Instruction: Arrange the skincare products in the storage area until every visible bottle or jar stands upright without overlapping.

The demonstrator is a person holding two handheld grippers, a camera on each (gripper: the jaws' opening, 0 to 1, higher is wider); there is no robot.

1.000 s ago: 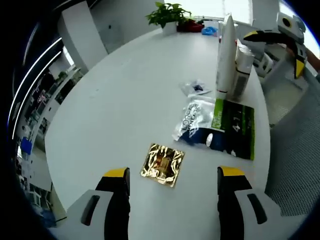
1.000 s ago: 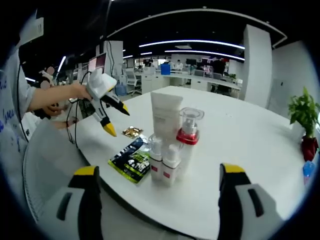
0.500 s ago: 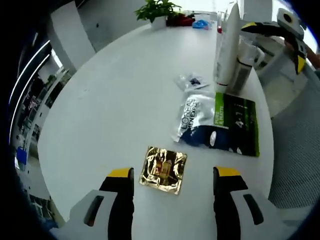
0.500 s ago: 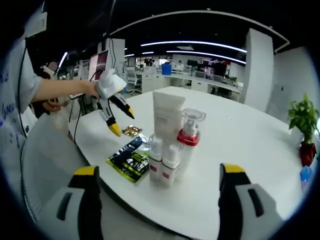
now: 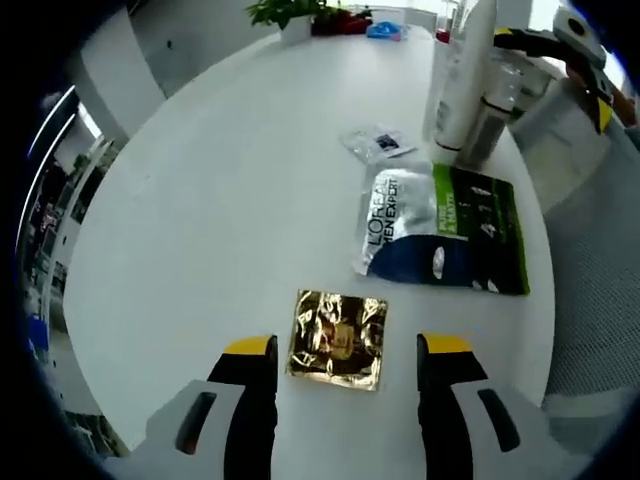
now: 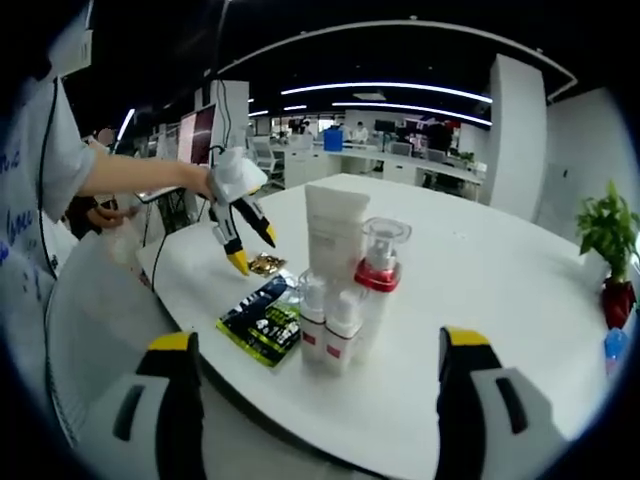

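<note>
Lying flat on the white round surface (image 5: 220, 170), a crinkled gold foil sachet (image 5: 337, 338) is sitting between the spread left hand-held gripper (image 5: 345, 352) jaws; beyond, a green-and-white "L'OREAL MEN EXPERT" pouch (image 5: 440, 230) is lying lengthwise toward the upright white tube (image 6: 334, 236). The right hand-held gripper (image 6: 315, 352) is hanging spread.

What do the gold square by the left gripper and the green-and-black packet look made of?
The gold sachet looks like crinkled metallic foil: creased, with mirror-like glints. The green-and-black packet looks like glossy printed plastic film, lying flat with a soft sheen; it could be laminated foil.
</note>
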